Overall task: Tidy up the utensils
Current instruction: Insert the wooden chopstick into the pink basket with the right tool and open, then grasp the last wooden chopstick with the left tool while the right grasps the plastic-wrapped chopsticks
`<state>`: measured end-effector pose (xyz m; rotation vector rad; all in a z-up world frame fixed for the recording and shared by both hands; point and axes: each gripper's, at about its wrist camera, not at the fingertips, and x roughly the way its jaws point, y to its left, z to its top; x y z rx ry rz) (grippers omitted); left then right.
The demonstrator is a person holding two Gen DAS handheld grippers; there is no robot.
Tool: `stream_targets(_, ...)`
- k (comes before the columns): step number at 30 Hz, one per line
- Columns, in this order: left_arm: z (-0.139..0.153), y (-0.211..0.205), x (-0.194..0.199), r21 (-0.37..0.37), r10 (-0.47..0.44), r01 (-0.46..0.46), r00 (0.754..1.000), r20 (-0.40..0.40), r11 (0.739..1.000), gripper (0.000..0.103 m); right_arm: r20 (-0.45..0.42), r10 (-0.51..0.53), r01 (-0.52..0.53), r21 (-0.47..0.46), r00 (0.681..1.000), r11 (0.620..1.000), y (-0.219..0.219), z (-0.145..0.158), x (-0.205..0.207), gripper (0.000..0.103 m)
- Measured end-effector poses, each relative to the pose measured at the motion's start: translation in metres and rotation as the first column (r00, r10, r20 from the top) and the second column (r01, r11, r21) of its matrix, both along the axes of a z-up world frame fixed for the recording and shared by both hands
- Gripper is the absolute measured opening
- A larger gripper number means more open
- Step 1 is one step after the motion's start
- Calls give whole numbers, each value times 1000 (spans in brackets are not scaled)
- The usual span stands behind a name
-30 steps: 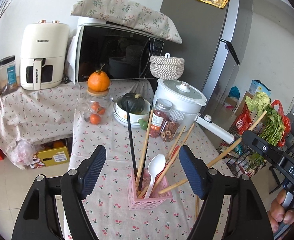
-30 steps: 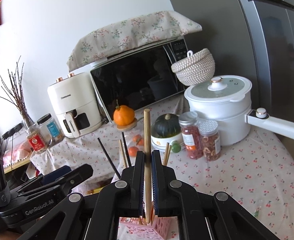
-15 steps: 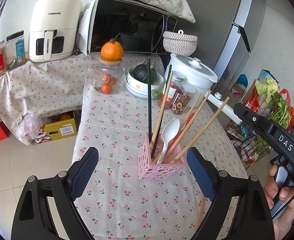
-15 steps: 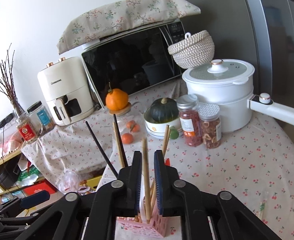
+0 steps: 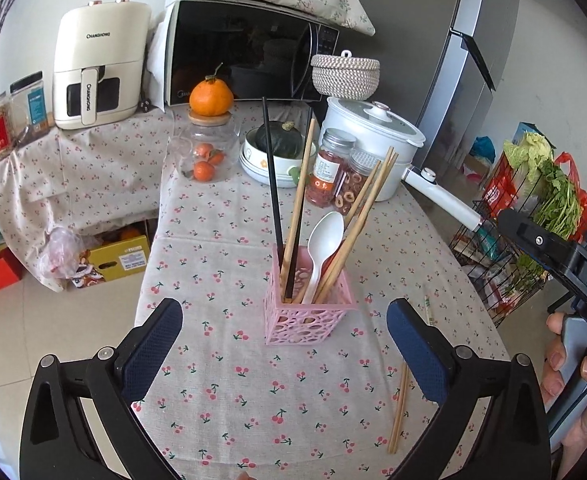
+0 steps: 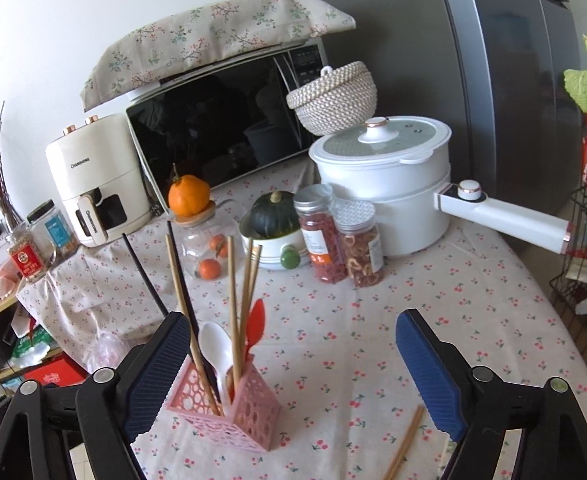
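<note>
A pink perforated utensil holder [image 5: 308, 316] stands on the cherry-print tablecloth [image 5: 253, 392]. It holds several wooden chopsticks [image 5: 298, 204], black chopsticks [image 5: 272, 188], a white spoon [image 5: 324, 240] and a red spoon [image 6: 256, 322]. My left gripper [image 5: 283, 348] is open and empty, just in front of the holder. My right gripper [image 6: 291, 372] is open and empty, with the holder [image 6: 229, 416] beside its left finger. A loose pair of wooden chopsticks [image 5: 398, 408] lies on the cloth right of the holder; it also shows in the right wrist view [image 6: 403, 448].
Behind the holder stand two spice jars [image 5: 331, 172], a white pot with a long handle [image 5: 373, 140], a bowl with a green squash [image 5: 279, 152] and a glass jar topped by an orange [image 5: 209, 140]. A microwave [image 5: 249, 52] and an air fryer [image 5: 97, 72] stand at the back. A wire rack of vegetables [image 5: 533, 208] is on the right.
My right gripper has let go of the wooden chopstick, which now stands in the holder, and has opened wide. Both grippers have pulled back and up from the holder.
</note>
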<state>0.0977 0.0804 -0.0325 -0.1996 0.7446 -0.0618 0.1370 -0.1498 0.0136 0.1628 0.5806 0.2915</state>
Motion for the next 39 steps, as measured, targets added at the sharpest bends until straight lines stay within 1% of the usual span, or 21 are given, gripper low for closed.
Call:
stream_targets(3, -3, -9, -1, 27, -3, 3, 1000, -2, 1000, 103, -29, -13, 11, -49, 1000, 999, -12, -8, -3, 92)
stream_targets(6, -10, -20, 1, 43, -44, 47, 997, -59, 998, 103, -57, -29, 24, -87, 998, 996, -25, -15, -5, 94)
stream_targets(9, -15, -32, 0, 54, -61, 65, 996, -70, 996, 103, -90, -49, 39, -117, 995, 992, -39, -24, -5, 94)
stream_targets(17, -28, -73, 1, 113, -132, 145, 984, -116, 983, 103, -208, -113, 74, -188, 972, 979, -74, -52, -2, 96)
stream_targets(20, -38, -91, 5, 136, -157, 177, 977, -148, 975, 103, -273, -141, 88, -198, 952, 976, -88, -68, 2, 96)
stream_targets(24, -52, -118, 11, 163, -198, 231, 960, -199, 959, 103, -375, -188, 121, -197, 908, 973, -107, -91, 10, 96)
stream_targets(27, -63, -139, 18, 186, -208, 252, 952, -225, 950, 103, -433, -207, 142, -177, 877, 974, -122, -105, 15, 96)
stream_targets(31, -80, -167, 36, 218, -220, 275, 944, -246, 936, 103, -464, -218, 146, -186, 859, 972, -133, -116, 21, 96)
stream_targets(36, -103, -190, 67, 240, -220, 306, 919, -328, 921, 103, -490, -233, 151, -202, 840, 968, -146, -129, 29, 96)
stream_targets(39, -113, -202, 83, 282, -207, 314, 913, -351, 907, 103, -505, -232, 146, -203, 831, 968, -151, -136, 33, 96)
